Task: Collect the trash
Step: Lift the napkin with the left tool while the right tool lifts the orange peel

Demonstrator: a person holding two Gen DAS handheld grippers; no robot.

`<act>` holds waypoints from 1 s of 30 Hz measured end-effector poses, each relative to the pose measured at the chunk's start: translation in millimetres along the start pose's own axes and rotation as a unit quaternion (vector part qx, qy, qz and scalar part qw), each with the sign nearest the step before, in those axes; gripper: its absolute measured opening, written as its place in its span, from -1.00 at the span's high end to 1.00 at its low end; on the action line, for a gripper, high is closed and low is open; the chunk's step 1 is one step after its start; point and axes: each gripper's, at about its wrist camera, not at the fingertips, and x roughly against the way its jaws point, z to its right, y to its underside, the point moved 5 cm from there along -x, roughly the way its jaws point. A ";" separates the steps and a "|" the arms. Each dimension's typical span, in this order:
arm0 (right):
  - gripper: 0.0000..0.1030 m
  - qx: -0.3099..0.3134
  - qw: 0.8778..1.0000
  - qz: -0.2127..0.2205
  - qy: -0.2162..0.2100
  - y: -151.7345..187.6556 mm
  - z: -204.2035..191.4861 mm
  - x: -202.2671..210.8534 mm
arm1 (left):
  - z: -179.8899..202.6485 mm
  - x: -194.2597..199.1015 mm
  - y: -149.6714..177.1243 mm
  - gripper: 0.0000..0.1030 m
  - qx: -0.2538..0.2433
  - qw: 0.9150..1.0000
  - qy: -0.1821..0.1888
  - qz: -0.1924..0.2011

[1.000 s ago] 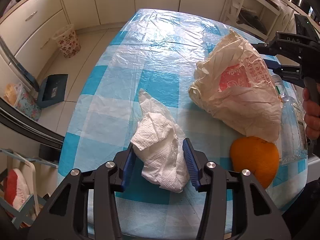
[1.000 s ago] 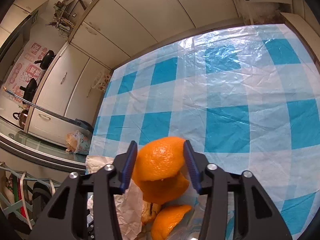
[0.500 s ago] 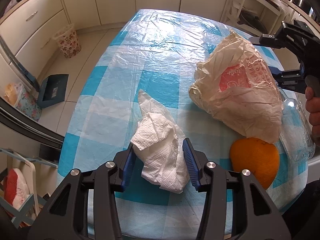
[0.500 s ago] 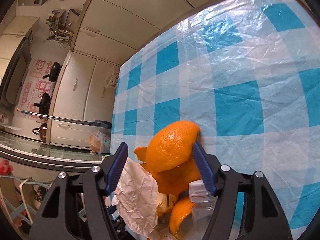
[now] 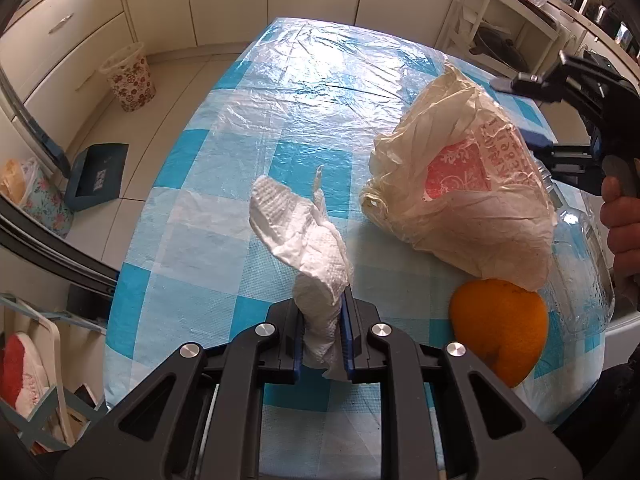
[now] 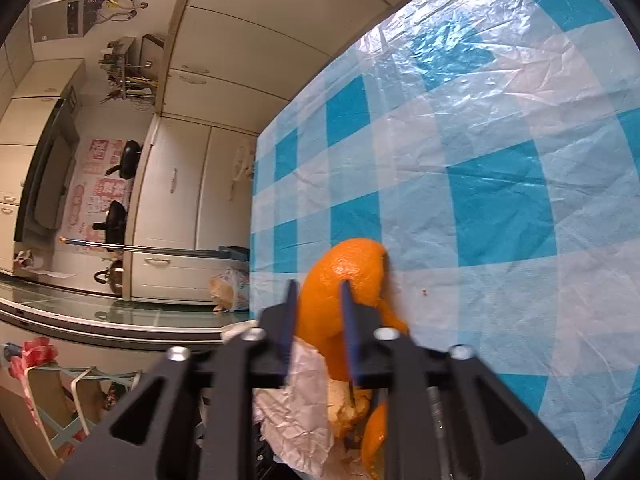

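Observation:
A white paper towel [image 5: 304, 248] stands bunched up on the blue checked table [image 5: 280, 100], with my left gripper [image 5: 322, 320] shut on its lower end. To the right lies a crumpled cream plastic bag [image 5: 460, 184], with an orange peel [image 5: 500, 328] at its near side. In the right wrist view my right gripper [image 6: 318, 292] has its jaws drawn narrow, pads on a curled orange peel [image 6: 348, 264] above the bag's mouth [image 6: 304, 400]. More peel [image 6: 372, 432] lies inside. In the left wrist view the right gripper [image 5: 512, 110] hovers over the bag's far right side.
A clear plastic bottle [image 5: 580, 272] lies against the bag at the table's right edge. A person's hand [image 5: 624, 224] holds the right gripper's handle. On the floor to the left stand a floral bin [image 5: 128, 80] and a dustpan [image 5: 98, 176]. Cabinets line the walls.
The left jaws closed on the paper towel, squeezing it upright. The right gripper rolled, its jaws widened around the peel and then narrowed onto it.

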 end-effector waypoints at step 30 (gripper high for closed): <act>0.88 0.009 0.980 0.077 -0.185 -11.3 -27.2 60.8 | 0.1 38.2 -11.9 0.77 0.008 0.997 0.042 0.071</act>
